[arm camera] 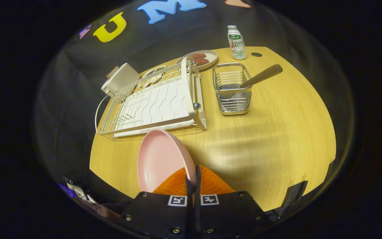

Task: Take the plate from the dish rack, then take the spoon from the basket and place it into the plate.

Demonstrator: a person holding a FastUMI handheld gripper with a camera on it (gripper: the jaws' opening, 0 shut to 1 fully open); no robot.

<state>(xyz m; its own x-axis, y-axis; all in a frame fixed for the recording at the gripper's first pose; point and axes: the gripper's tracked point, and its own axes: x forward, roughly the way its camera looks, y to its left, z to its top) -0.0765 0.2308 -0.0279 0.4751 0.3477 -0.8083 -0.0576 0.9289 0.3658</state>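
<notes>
The bottle (236, 42) at the far edge of the worktop (277, 132) carries a label whose large letters seem to be "AD". The tool (192, 176) is clenched on the rim of the pink plate (159, 159), held tilted above the worktop, just before the empty dish rack (154, 103). The spoon (260, 77) stands in the wire basket (232, 89), beside the rack.

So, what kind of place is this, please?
Likely a mock kitchen table in a booth: a white wire dish rack, a metal wire basket holding a wooden-handled spoon, and the tongs shut on a pink plate.
</notes>
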